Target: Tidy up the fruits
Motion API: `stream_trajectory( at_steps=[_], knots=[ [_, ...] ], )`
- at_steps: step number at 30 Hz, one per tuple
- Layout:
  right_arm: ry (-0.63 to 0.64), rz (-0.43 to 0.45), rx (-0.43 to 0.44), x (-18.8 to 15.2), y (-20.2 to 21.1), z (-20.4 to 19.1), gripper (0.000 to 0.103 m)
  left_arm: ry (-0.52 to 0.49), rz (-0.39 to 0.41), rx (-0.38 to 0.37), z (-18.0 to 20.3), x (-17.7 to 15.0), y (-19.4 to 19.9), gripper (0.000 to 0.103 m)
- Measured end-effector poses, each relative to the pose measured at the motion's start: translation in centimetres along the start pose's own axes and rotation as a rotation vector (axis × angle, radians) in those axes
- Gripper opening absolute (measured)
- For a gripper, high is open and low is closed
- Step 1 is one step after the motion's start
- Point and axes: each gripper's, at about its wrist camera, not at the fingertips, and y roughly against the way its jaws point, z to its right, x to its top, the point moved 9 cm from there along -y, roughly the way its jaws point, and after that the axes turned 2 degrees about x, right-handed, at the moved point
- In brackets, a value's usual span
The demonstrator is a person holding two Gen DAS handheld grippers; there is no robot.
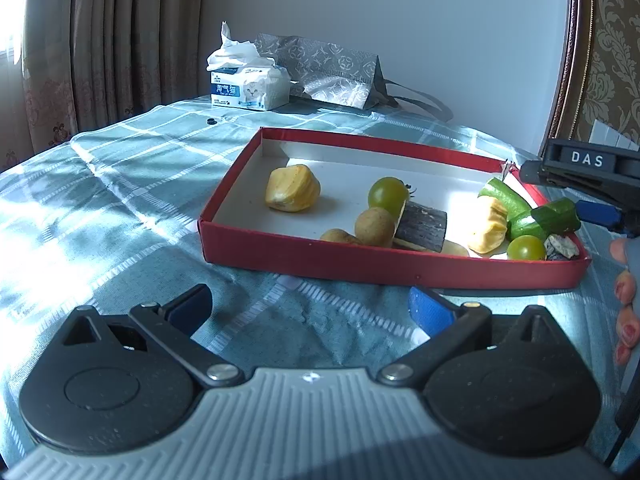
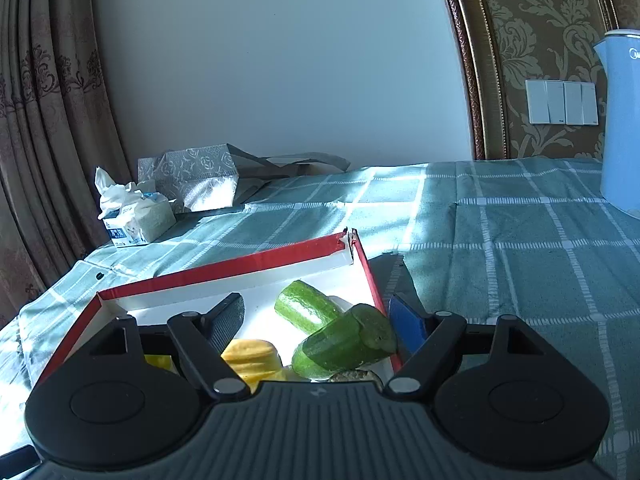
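Note:
A red tray (image 1: 304,262) with a white floor sits on the checked cloth. It holds a yellow jackfruit piece (image 1: 293,188), a second yellow piece (image 1: 489,226), green tomatoes (image 1: 387,193), brown longans (image 1: 374,226), a dark rind piece (image 1: 424,227) and cucumber chunks (image 1: 505,196). My left gripper (image 1: 310,304) is open and empty in front of the tray. My right gripper (image 2: 318,320) is open over the tray's right end (image 2: 366,262), with cucumber chunks (image 2: 344,344) between its fingers, one leaning near the blue pad (image 2: 408,326).
A tissue pack (image 1: 250,84) and a grey patterned bag (image 1: 324,68) stand at the back by the wall. A blue kettle (image 2: 622,120) stands at the right. Curtains hang at the left. A small black cap (image 1: 211,121) lies on the cloth.

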Motion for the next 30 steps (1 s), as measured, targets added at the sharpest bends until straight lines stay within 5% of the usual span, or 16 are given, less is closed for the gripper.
stream_trajectory(
  at_steps=[8,18,23,30],
  knots=[
    [0.003,0.137,0.005,-2.6,7.1,-0.5,0.095,-0.013,-0.005,-0.036,0.3,-0.1,0.1,0.103],
    [0.209,0.031,-0.11,-6.3,8.7,-3.1,0.103,-0.013,0.081,-0.066,-1.6,0.2,2.2,0.103],
    [0.214,0.025,-0.124,-6.8,8.7,-3.5,0.103,0.029,0.057,-0.052,-2.7,0.2,1.8,0.103],
    [0.207,0.014,-0.116,-6.9,8.5,-3.7,0.103,-0.058,0.105,-0.005,-1.5,0.3,2.7,0.102]
  ],
)
